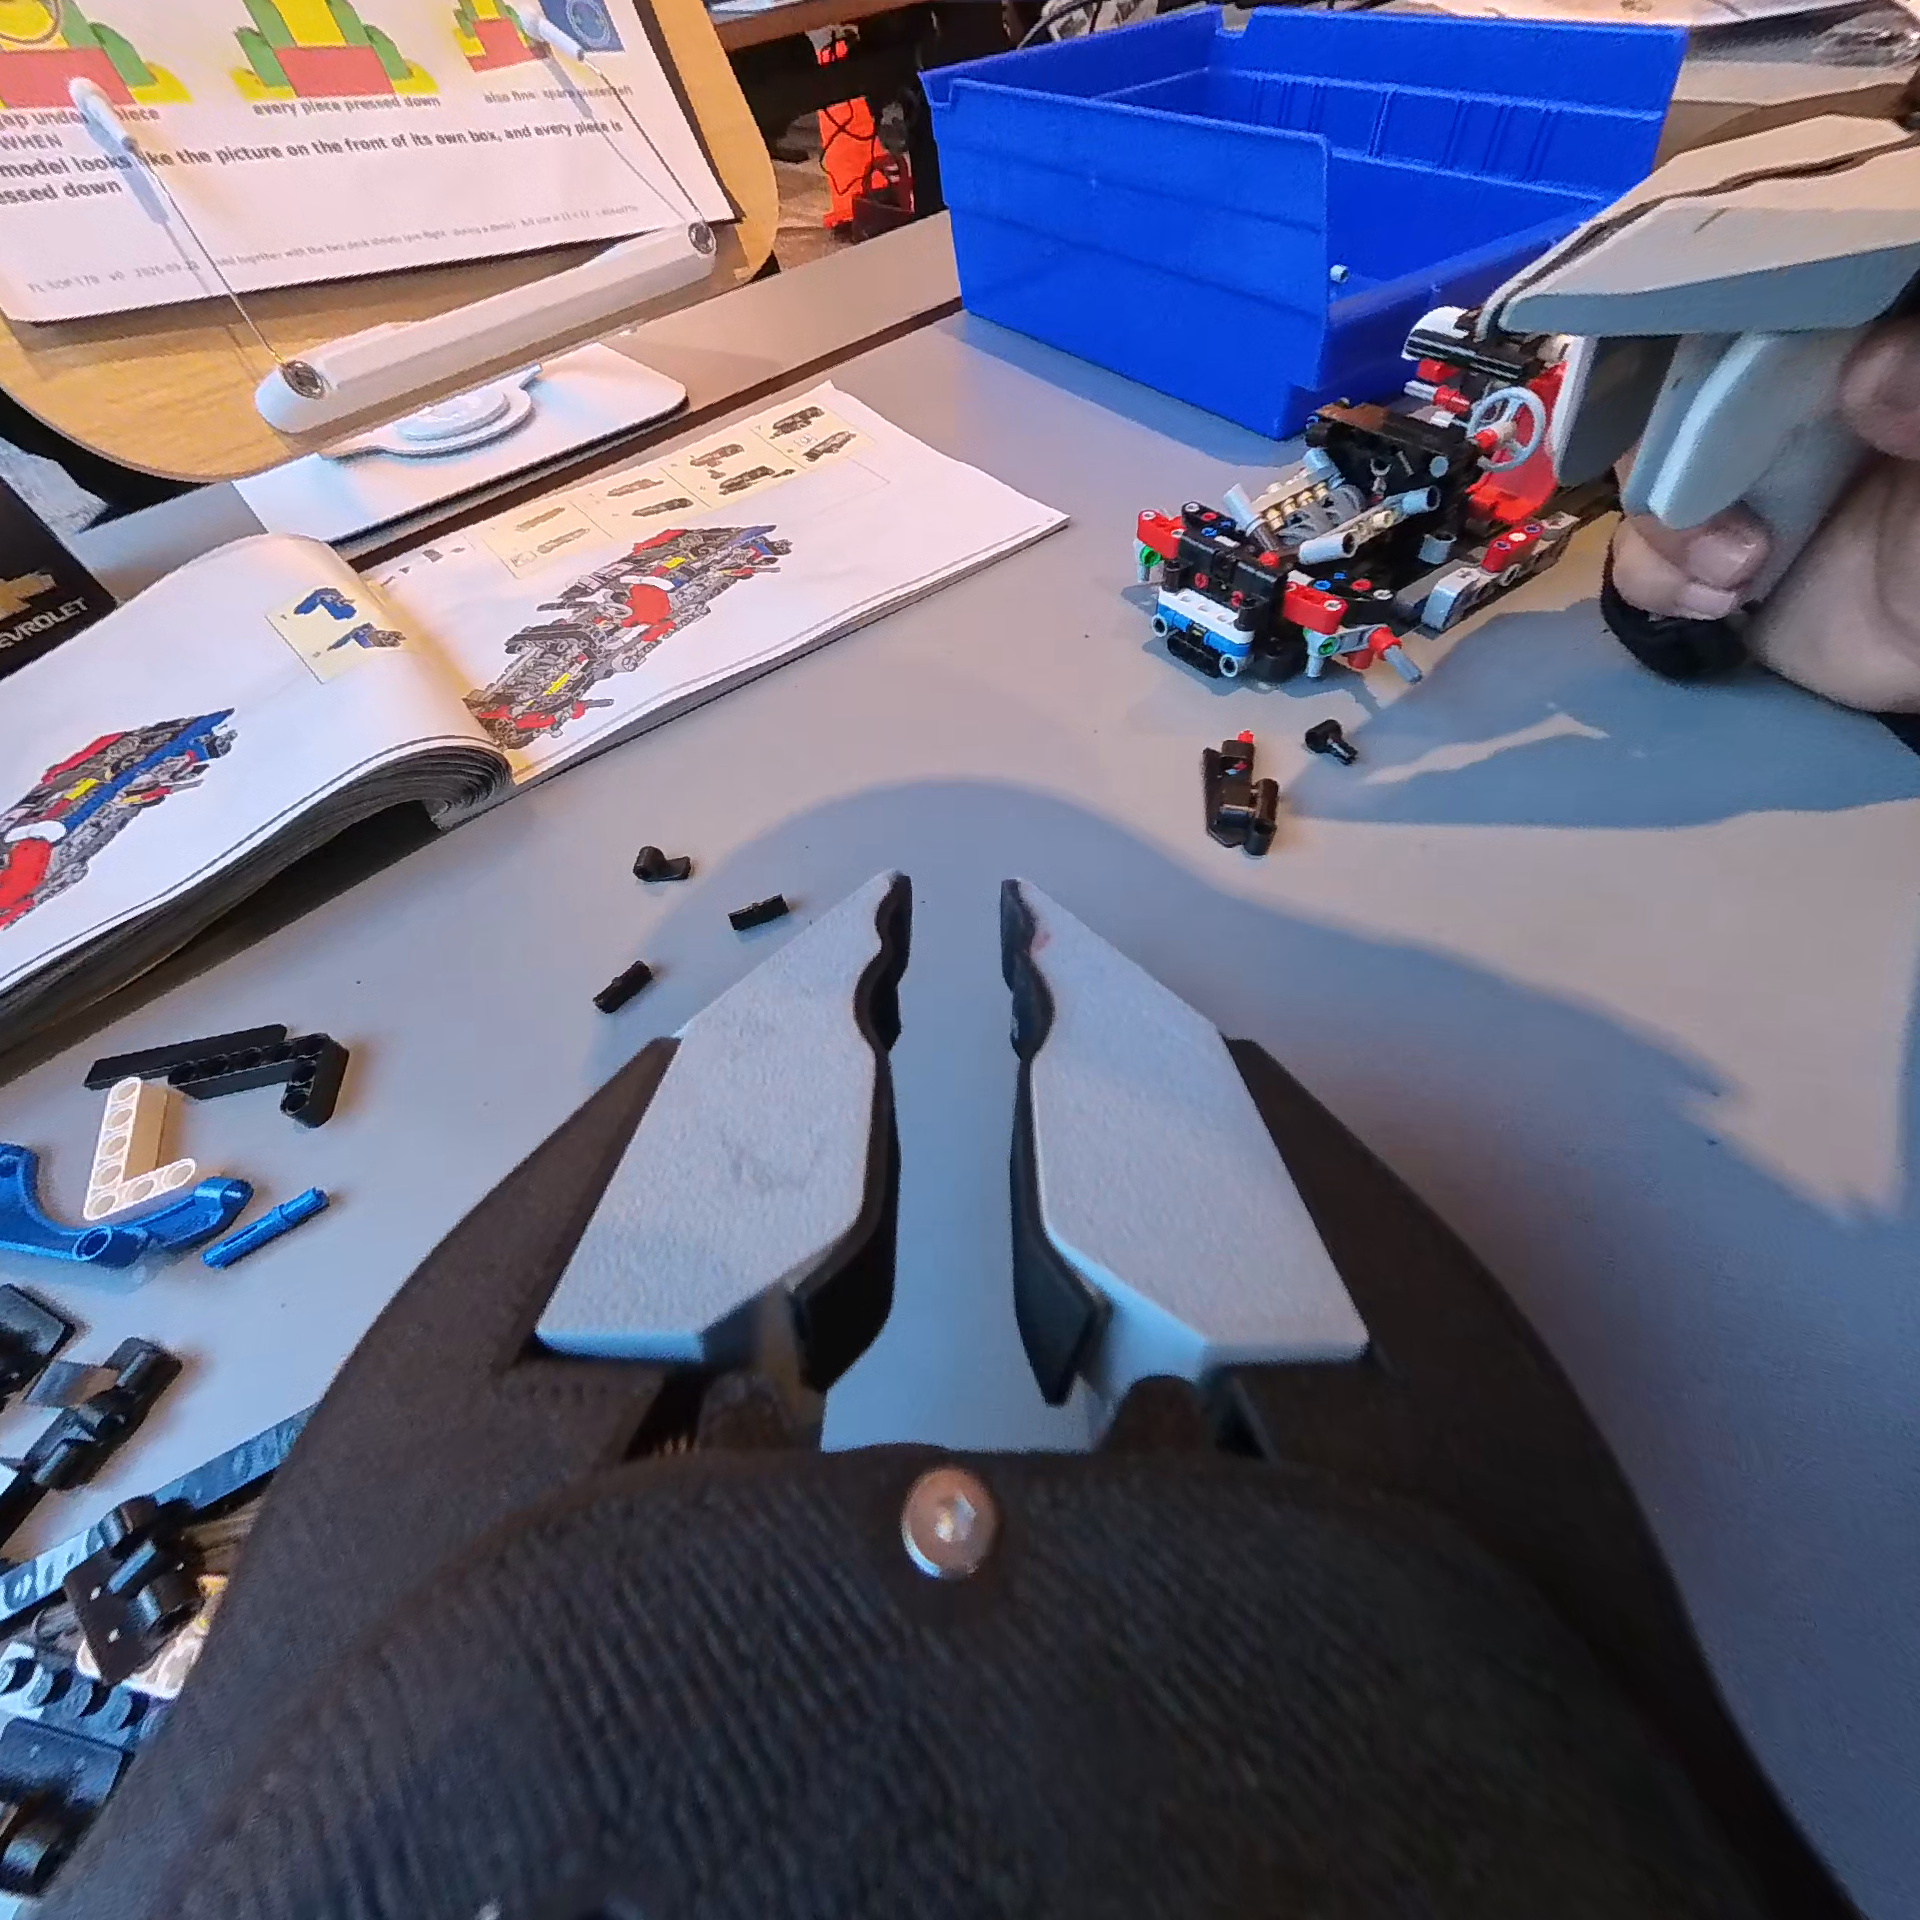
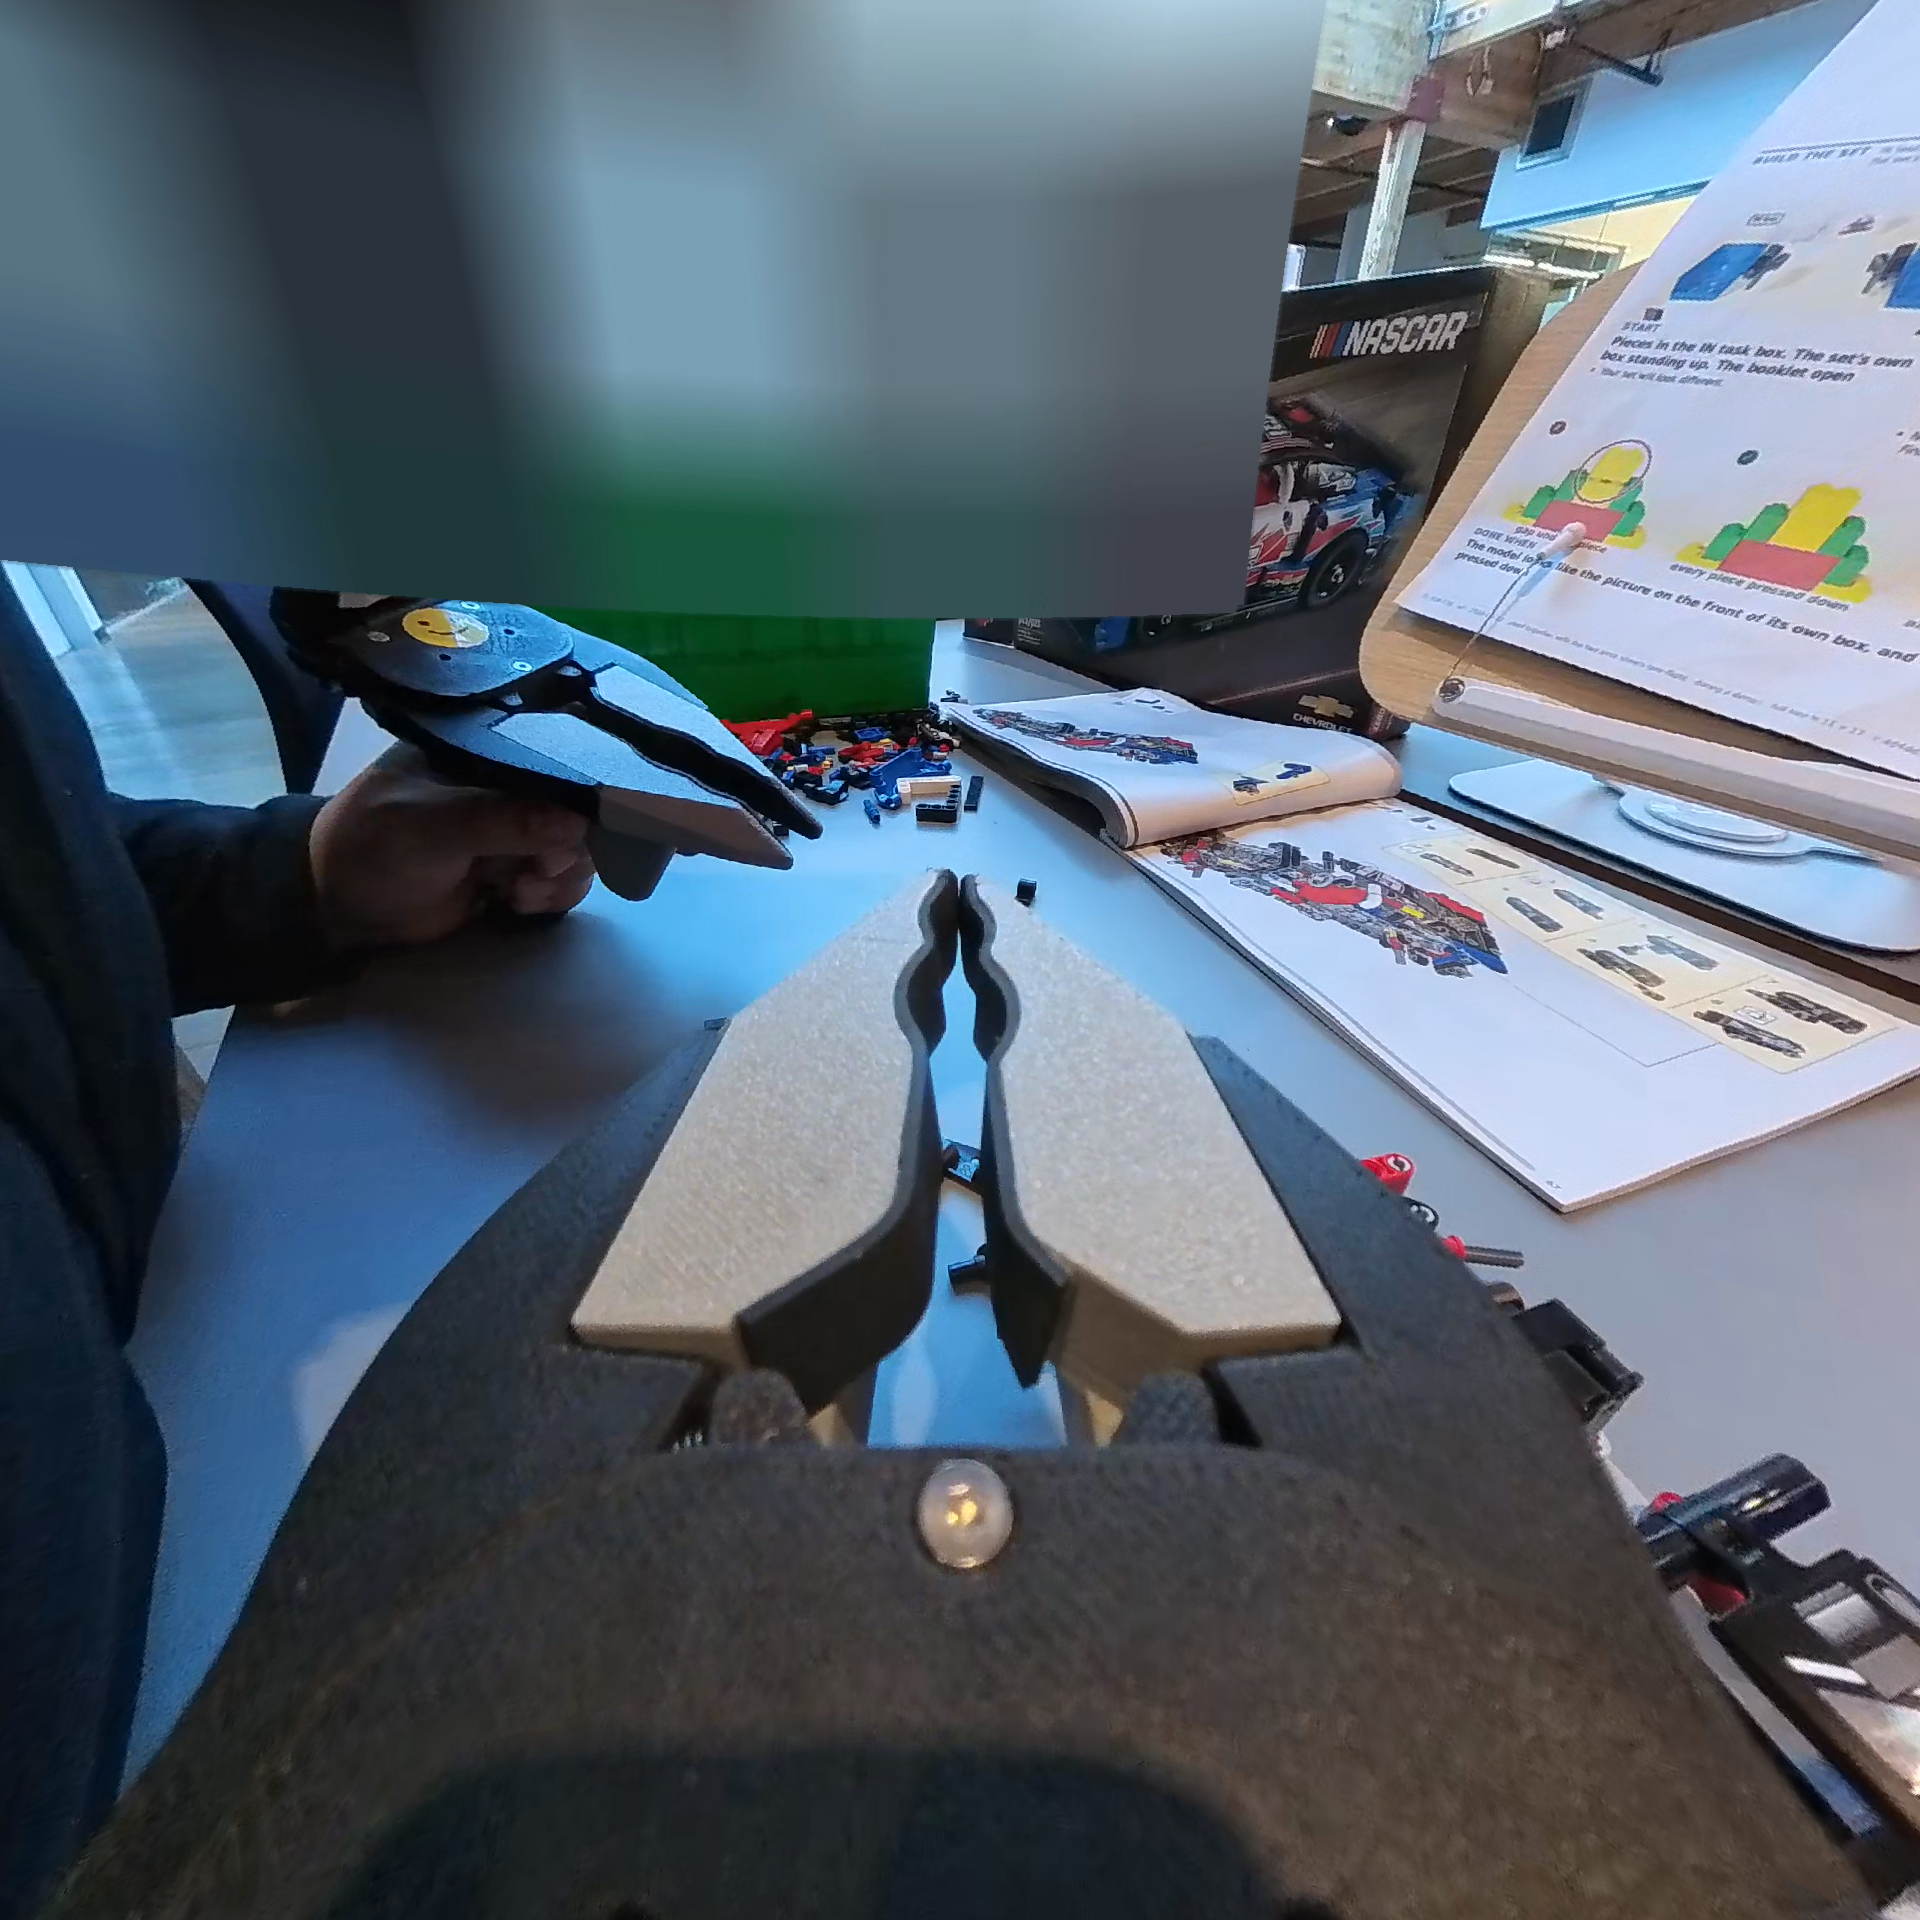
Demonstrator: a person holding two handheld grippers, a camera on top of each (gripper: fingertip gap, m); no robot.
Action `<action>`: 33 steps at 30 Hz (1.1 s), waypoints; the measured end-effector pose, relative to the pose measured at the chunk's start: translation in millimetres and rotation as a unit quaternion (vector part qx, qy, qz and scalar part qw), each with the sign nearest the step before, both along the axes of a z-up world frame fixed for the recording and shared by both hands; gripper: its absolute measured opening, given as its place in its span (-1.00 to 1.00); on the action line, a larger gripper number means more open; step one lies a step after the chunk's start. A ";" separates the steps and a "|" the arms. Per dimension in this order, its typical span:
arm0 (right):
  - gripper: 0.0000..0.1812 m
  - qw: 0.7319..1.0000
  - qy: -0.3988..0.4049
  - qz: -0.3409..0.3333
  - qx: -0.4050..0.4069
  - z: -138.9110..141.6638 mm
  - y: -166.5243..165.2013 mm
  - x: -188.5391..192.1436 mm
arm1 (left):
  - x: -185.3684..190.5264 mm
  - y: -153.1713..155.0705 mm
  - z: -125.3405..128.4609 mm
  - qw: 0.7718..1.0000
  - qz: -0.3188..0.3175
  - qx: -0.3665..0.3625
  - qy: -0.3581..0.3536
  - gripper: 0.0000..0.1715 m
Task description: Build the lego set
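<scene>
The partly built car chassis point(image 1: 1351, 540), black with red, white and blue parts, sits on the grey table point(image 1: 1455, 1039) in front of the blue bin. My right gripper point(image 1: 1501, 312) hovers over its rear end. In its own view the right gripper point(image 2: 954, 883) is shut and holds nothing, and the chassis point(image 2: 1787, 1621) shows at the lower right edge. My left gripper point(image 1: 956, 894) is open and empty over bare table. A small black sub-assembly with a red pin point(image 1: 1236, 790) and a black pin point(image 1: 1330, 740) lie between it and the chassis.
An open instruction booklet point(image 1: 520, 644) lies to the left. Three small black pieces point(image 1: 758, 912) lie near the left fingertips. Black, white and blue beams point(image 1: 130, 1153) lie at the left edge. A blue bin point(image 1: 1247, 208), a sheet stand point(image 1: 364, 156) and the set's box point(image 2: 1351, 468) stand behind. There is about 15 cm between the tips of the two grippers.
</scene>
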State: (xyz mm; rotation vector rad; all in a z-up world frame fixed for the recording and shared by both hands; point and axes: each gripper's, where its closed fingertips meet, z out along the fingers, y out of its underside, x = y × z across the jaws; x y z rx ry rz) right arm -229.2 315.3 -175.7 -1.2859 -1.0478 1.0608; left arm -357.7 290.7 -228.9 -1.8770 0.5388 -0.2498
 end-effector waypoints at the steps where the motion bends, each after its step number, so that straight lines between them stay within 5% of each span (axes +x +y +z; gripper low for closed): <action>1: -1.00 1.000 0.000 0.000 0.000 0.0 0.2 0.0 | 0.0 -0.1 0.1 1.000 0.000 0.000 0.000 -0.84; 25: -1.00 1.000 0.007 -0.001 0.001 2.1 -0.1 1.7 | 2.4 -2.1 2.3 1.000 -0.006 0.013 0.007 -0.85; 33: -1.00 1.000 0.010 0.009 -0.005 2.8 -2.3 1.5 | 12.0 -8.7 -10.3 0.999 -0.018 -0.041 -0.004 -0.60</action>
